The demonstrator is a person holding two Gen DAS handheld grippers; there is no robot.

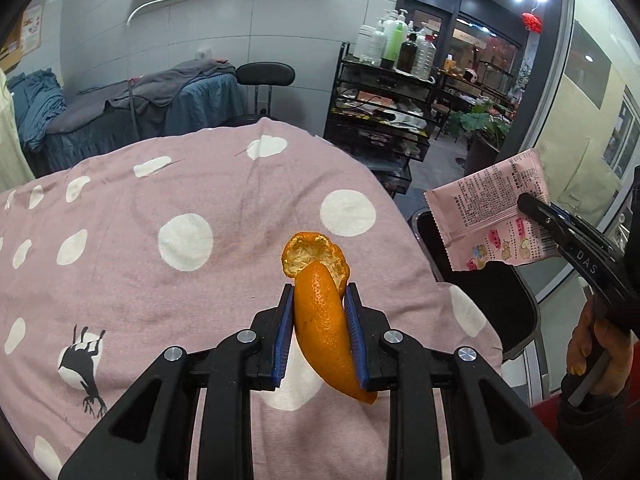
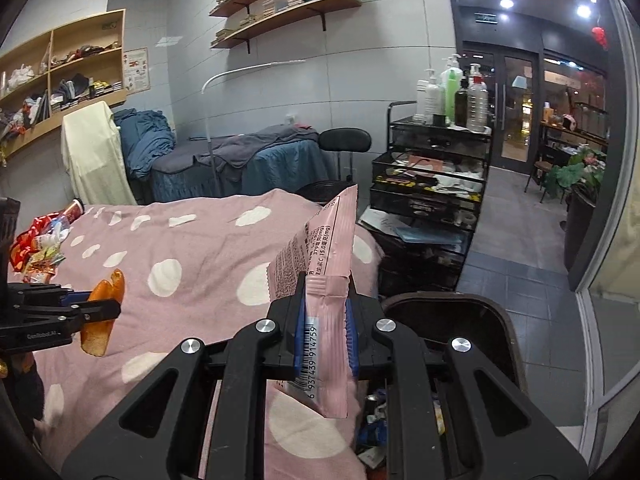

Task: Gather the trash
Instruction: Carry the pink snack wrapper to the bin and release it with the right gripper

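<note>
**Two light pieces of trash held, bin waiting at the bed corner**

The left gripper [image 1: 318,292] is closed almost fully on a curled strip of orange peel [image 1: 324,320], with both blue pads pressing its sides. The peel hangs above the pink dotted bedcover [image 1: 160,184]. It looks light, a little stiff but bendable, with a waxy outer skin that may slip; the torn cup-shaped end sticks out past the fingertips. I judge that the grip in the middle of the strip is good, because the thin ends could tear.

The right gripper [image 2: 325,300] is fully closed on a pink snack wrapper [image 2: 320,264], pinching it near the sealed edge with the barcode. The wrapper is empty-looking, very light and crinkly, so it will flutter and can slide out of a loose pinch. It is above the edge of the bed, near the dark trash bin [image 2: 472,308], which already has some rubbish inside.

More wrappers [image 2: 38,248] and a small bottle [image 2: 74,210] lie in a pile at the far left of the bed, not yet collected. A black wire trolley [image 2: 432,184] with bottles stands near behind the bin, and the person's hand [image 1: 592,356] is beside the bin rim. Nothing seems to block the bin mouth itself.
</note>
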